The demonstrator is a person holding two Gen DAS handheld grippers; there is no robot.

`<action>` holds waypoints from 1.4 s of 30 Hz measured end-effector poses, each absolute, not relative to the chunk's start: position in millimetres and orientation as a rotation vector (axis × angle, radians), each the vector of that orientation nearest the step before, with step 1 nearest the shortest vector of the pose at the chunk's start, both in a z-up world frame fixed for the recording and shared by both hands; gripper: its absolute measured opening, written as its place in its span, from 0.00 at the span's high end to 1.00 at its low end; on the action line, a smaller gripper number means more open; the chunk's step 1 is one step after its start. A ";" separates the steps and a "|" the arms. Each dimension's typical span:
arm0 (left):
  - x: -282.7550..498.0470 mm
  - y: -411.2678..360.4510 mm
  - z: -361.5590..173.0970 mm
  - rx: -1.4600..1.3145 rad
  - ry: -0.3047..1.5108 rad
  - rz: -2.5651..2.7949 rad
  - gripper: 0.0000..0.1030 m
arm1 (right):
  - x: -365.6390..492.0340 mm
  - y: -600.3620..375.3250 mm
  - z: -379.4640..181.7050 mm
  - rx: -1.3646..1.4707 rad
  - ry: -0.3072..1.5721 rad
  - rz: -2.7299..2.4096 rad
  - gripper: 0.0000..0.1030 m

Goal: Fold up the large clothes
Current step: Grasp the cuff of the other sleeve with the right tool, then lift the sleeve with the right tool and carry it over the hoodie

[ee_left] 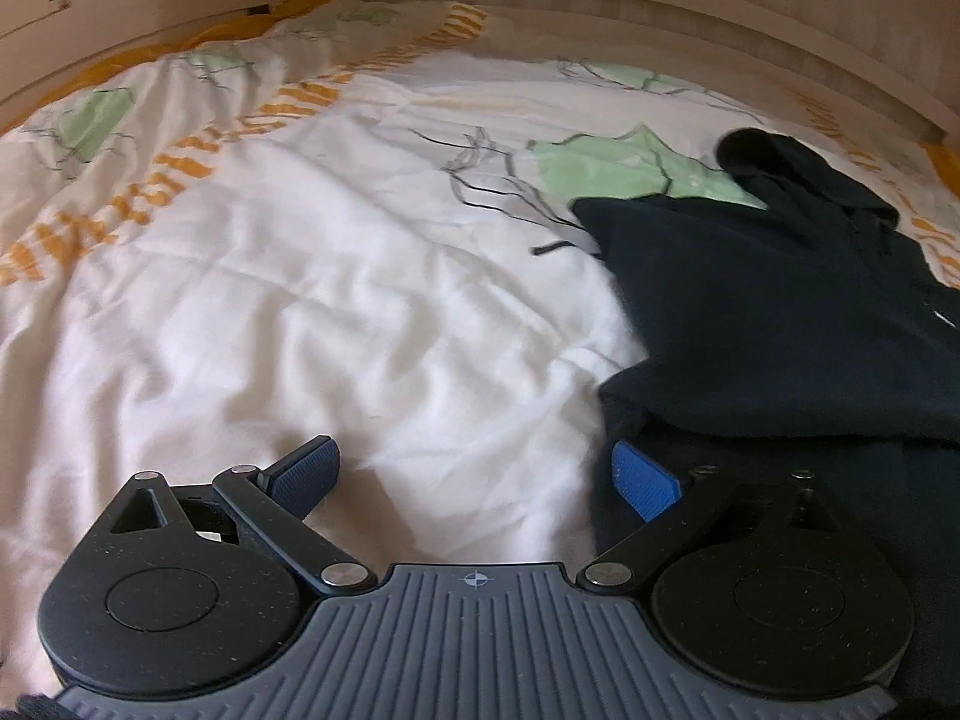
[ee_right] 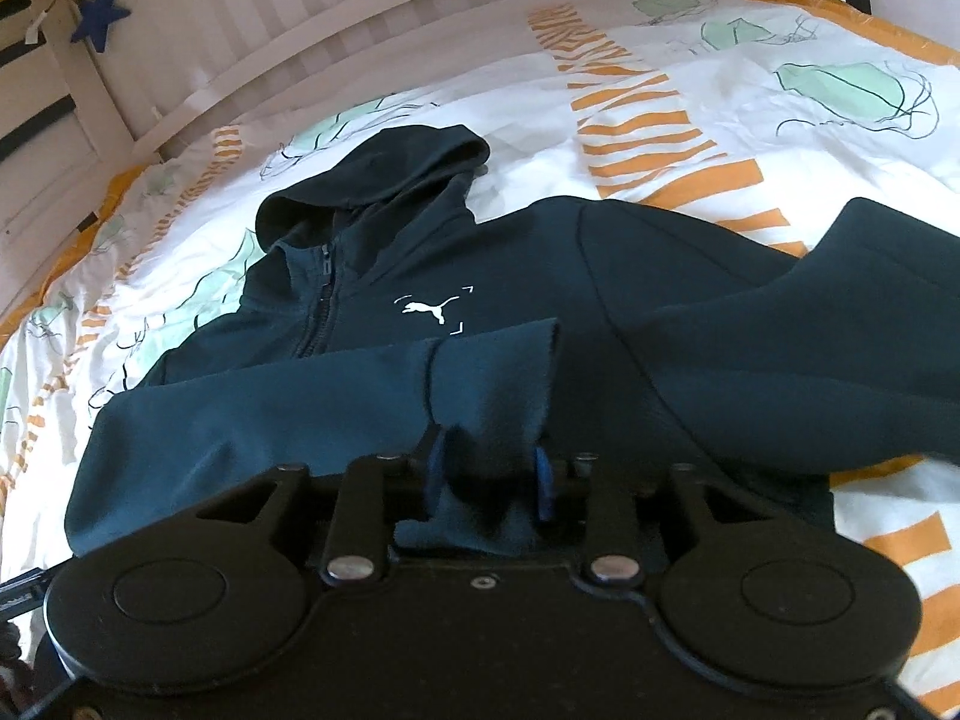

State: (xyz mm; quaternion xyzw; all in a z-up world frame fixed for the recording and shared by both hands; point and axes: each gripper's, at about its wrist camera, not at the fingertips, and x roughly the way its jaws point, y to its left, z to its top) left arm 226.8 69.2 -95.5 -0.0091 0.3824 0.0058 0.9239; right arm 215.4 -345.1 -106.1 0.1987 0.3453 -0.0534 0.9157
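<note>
one dark hoodie [ee_right: 540, 276], one duvet [ee_left: 300, 300], two grippers

A white duvet [ee_right: 750, 96] patterned with orange stripes, green patches and thin black scribbles covers the bed, rumpled in soft folds. Pale slatted bed rails [ee_right: 372, 18] run behind it. A blue star [ee_right: 99, 15] hangs at the rail's corner.

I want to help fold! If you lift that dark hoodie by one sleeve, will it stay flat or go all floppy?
Probably floppy: the hoodie is soft cloth, and its sleeve cuff already sags between the right gripper fingers. It likely won't slide easily across the wrinkled duvet.
</note>
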 end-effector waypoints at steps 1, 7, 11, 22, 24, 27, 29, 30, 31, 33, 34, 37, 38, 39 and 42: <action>222.8 72.4 -91.4 -0.028 0.770 0.022 0.05 | 215.1 -345.4 -106.3 0.406 0.708 -0.111 0.52; 225.4 67.0 -63.0 -0.029 0.671 -0.019 0.05 | 204.4 -338.0 -99.5 0.347 0.648 -0.113 0.43; 244.8 40.0 -61.1 0.052 0.654 -0.093 0.05 | 199.1 -330.4 -95.3 0.319 0.615 -0.104 0.39; 285.6 60.1 -113.3 0.096 0.788 0.036 0.01 | 192.2 -327.4 -100.4 0.309 0.622 -0.109 0.38; 282.5 60.3 -108.8 0.092 0.787 0.040 0.03 | 190.7 -328.4 -102.6 0.317 0.628 -0.119 0.37; 276.2 58.6 -96.9 0.097 0.762 0.039 0.04 | 183.4 -330.2 -102.4 0.327 0.623 -0.121 0.31; 270.9 55.6 -85.4 0.079 0.730 0.025 0.04 | 176.9 -331.6 -100.0 0.329 0.614 -0.120 0.29; 268.3 53.3 -79.0 0.071 0.715 0.015 0.04 | 173.3 -332.5 -98.4 0.329 0.610 -0.120 0.27; 266.6 49.5 -72.7 0.066 0.700 0.002 0.04 | 169.6 -333.8 -96.8 0.330 0.606 -0.122 0.25; 264.8 39.1 -60.4 0.061 0.671 -0.034 0.04 | 161.1 -338.1 -93.1 0.345 0.600 -0.129 0.19; 263.1 32.1 -54.2 0.061 0.658 -0.058 0.04 | 157.5 -341.1 -91.2 0.355 0.598 -0.133 0.18; 257.4 4.7 -39.2 0.067 0.634 -0.144 0.03 | 145.1 -352.1 -84.4 0.381 0.601 -0.162 0.11; 255.5 -3.7 -36.8 0.069 0.631 -0.172 0.03 | 140.6 -356.4 -82.0 0.389 0.606 -0.171 0.09; 253.6 -13.9 -34.9 0.071 0.630 -0.203 0.03 | 135.2 -361.8 -79.5 0.401 0.609 -0.185 0.08; 248.0 -46.1 -33.2 0.080 0.635 -0.284 0.03 | 117.3 -380.9 -74.0 0.453 0.616 -0.236 0.03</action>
